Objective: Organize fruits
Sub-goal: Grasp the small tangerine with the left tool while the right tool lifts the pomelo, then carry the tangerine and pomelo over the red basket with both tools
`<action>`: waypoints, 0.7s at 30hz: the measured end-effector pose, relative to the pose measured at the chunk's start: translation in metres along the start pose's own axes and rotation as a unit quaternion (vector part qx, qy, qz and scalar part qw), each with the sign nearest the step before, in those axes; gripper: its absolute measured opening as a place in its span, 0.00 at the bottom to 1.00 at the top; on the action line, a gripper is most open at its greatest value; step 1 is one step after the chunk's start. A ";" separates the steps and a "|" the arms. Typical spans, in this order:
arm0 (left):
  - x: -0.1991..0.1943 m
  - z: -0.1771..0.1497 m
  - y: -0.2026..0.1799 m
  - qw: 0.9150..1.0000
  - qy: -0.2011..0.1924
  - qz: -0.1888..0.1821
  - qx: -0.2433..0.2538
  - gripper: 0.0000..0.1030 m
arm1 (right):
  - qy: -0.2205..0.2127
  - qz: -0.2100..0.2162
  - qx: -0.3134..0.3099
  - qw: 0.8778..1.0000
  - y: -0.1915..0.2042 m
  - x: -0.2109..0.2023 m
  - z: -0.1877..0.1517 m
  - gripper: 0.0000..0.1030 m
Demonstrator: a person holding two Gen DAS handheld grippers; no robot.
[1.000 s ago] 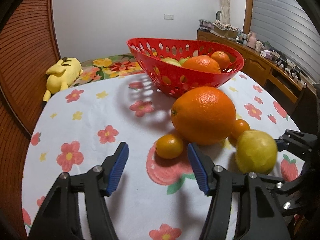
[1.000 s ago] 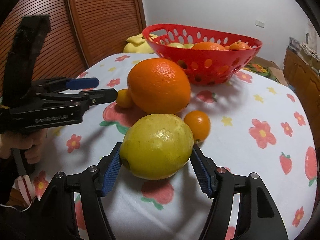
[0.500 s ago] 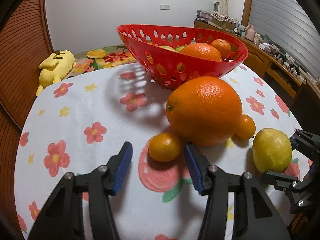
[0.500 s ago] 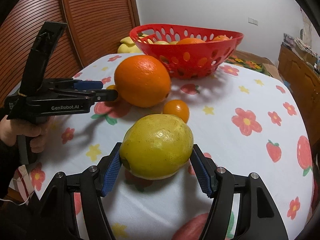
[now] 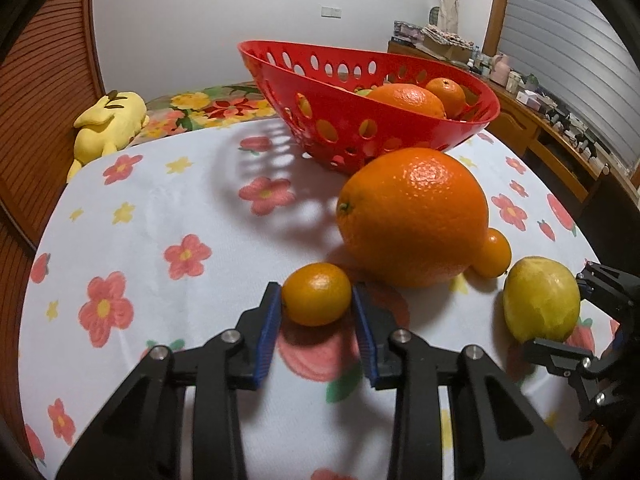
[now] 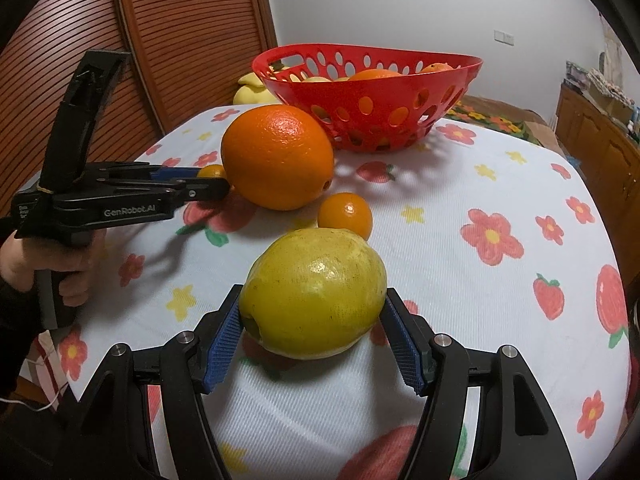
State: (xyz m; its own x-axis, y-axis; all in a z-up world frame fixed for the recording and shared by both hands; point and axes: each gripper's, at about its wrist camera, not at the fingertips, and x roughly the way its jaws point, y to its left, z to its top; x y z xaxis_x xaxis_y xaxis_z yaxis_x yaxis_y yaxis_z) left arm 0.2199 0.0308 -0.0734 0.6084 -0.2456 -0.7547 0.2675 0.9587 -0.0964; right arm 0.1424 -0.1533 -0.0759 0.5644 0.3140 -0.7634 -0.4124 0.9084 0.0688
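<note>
Left wrist view: left gripper clenched on the kumquat, resting on the tablecloth beside the big orange; lifting may nudge it rolling.

Right wrist view: right gripper grasps the yellow guava, short of the red basket; its round skin could slip.

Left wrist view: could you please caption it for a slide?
Left gripper shut on a kumquat beside the orange.

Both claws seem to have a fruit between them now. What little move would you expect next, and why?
Probably a lift toward the red basket. The left claw is shut on the small orange, and the right claw grips the yellow fruit. Both fruits seem to sit on the tablecloth, and the basket already holds fruit.
</note>
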 end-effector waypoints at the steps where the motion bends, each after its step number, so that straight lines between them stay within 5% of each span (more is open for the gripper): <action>1: -0.003 0.000 0.001 1.000 -0.003 0.001 -0.001 0.33 | 0.000 0.001 0.001 1.000 0.000 0.000 0.000 0.67; 10: -0.037 0.011 0.008 0.999 -0.039 0.007 -0.012 0.32 | -0.001 0.000 -0.004 1.000 0.004 -0.006 0.005 0.67; 21: -0.093 0.039 -0.004 0.995 -0.101 0.004 -0.002 0.33 | -0.057 -0.004 -0.015 0.998 0.007 -0.056 0.033 0.67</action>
State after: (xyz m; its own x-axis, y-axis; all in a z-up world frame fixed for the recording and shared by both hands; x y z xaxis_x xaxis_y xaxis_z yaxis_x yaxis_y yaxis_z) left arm 0.1915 0.0438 0.0229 0.7487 -0.2617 -0.6090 0.2592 0.9612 -0.0944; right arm 0.1320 -0.1554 -0.0116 0.6454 0.3378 -0.6851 -0.4279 0.9029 0.0422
